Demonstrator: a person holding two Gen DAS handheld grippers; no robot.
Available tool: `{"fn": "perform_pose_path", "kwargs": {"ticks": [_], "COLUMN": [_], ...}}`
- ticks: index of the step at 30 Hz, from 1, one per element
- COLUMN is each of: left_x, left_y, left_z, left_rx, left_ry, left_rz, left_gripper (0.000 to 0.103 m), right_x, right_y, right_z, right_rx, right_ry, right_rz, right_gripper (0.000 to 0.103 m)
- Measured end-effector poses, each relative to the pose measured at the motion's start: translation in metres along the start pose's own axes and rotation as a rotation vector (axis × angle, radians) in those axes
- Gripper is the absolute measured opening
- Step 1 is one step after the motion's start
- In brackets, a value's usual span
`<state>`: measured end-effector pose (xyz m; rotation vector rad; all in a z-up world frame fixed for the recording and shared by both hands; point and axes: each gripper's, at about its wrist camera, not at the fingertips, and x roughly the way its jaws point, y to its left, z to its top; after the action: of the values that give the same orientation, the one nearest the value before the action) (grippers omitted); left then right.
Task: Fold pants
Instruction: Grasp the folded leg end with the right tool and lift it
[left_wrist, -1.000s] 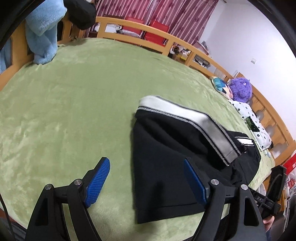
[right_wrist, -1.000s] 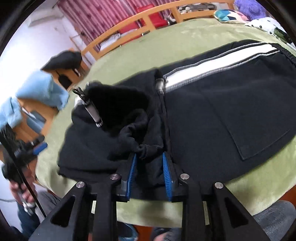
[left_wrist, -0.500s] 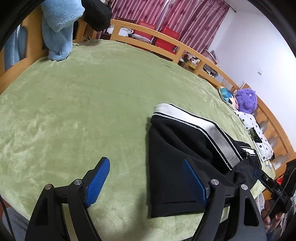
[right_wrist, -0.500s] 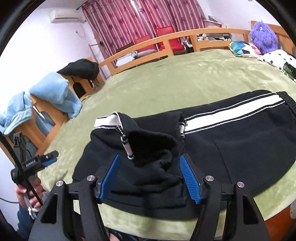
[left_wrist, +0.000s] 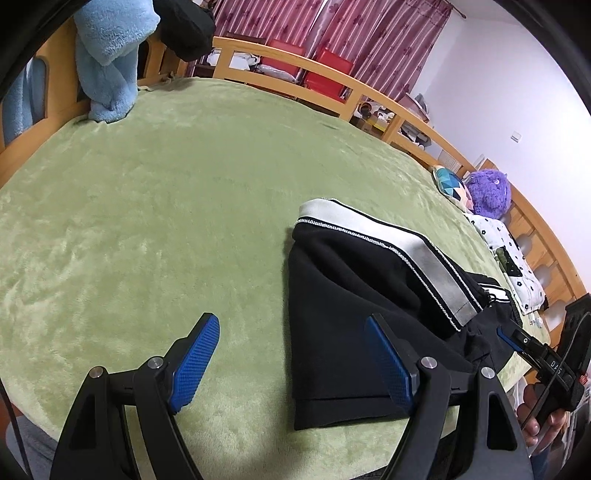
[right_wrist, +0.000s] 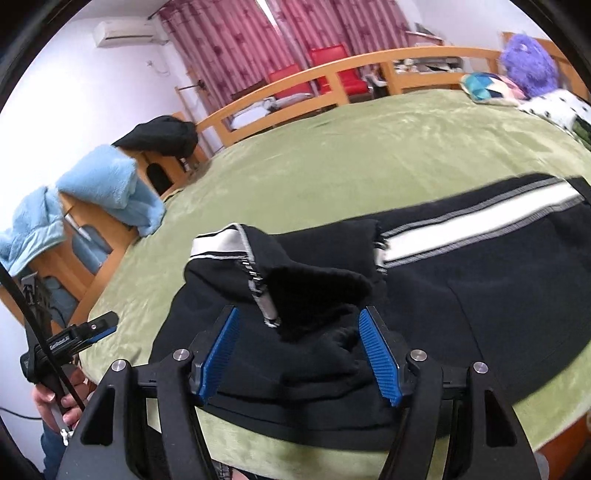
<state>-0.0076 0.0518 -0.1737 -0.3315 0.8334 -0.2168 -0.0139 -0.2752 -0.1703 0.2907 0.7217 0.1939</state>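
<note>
Pants (left_wrist: 354, 302) edge between spread jaws (bedside)

The pants (left_wrist: 354, 295) were black with a white side stripe edged in grey stitching. They lay on a moss-green plush blanket (left_wrist: 166, 192). Both the left gripper (left_wrist: 291, 360) and the right gripper (right_wrist: 299, 350) had black frames with blue ridged pads (right_wrist: 380, 354). The towels (right_wrist: 110, 188) were pale blue, the curtains (left_wrist: 332, 33) maroon-striped, the stuffed toy (left_wrist: 489, 192) purple, the chairs (right_wrist: 332, 70) red.
</note>
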Motion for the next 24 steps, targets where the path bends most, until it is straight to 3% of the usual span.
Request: {"fn": "perform_pose_path", "kwargs": {"ticks": [2,6,7,8,10,13,14,16,19,21,23,24], "left_x": [0.003,0.010,0.012,0.014,0.017,0.021,0.025,0.032,0.041,0.043,0.045,0.046], "left_y": [0.002,0.004,0.005,0.005,0.004,0.004,0.003,0.002,-0.003,-0.006,-0.009,-0.010], "left_z": [0.002,0.006,0.008,0.010,0.014,0.021,0.023,0.026,0.029,0.029,0.027,0.026], "left_rx": [-0.008,-0.012,-0.011,-0.008,0.003,-0.002,-0.006,-0.005,0.006,0.017,0.027,0.030], "left_ry": [0.003,0.014,0.020,0.024,0.028,0.021,0.024,0.034,0.047,0.051,0.057,0.061], "left_rz": [-0.002,0.002,0.004,0.004,0.004,-0.001,-0.010,-0.016,-0.022,-0.029,-0.033,-0.036], "left_gripper": [0.080,0.080,0.080,0.080,0.080,0.080,0.080,0.080,0.080,0.080,0.080,0.080], "right_x": [0.010,0.047,0.056,0.065,0.073,0.071,0.076,0.095,0.123,0.120,0.102,0.093], "right_y": [0.009,0.020,0.021,0.021,0.021,0.009,-0.003,-0.023,-0.041,-0.046,-0.051,-0.052], "right_z": [0.002,0.006,0.008,0.013,0.032,0.069,0.087,0.106,0.110,0.101,0.088,0.082], "right_rx": [-0.026,-0.052,-0.059,-0.072,-0.101,-0.090,-0.055,0.017,0.017,-0.004,-0.030,-0.035], "right_ry": [0.008,0.068,0.069,0.073,0.084,-0.013,-0.009,0.063,0.215,0.237,0.226,0.213], "right_rz": [0.025,0.046,0.029,0.017,0.033,-0.047,-0.033,0.019,-0.023,-0.028,-0.059,-0.070], "right_gripper": [0.074,0.073,0.057,0.012,0.007,0.008,0.008,0.008,0.010,0.024,0.050,0.053]}}
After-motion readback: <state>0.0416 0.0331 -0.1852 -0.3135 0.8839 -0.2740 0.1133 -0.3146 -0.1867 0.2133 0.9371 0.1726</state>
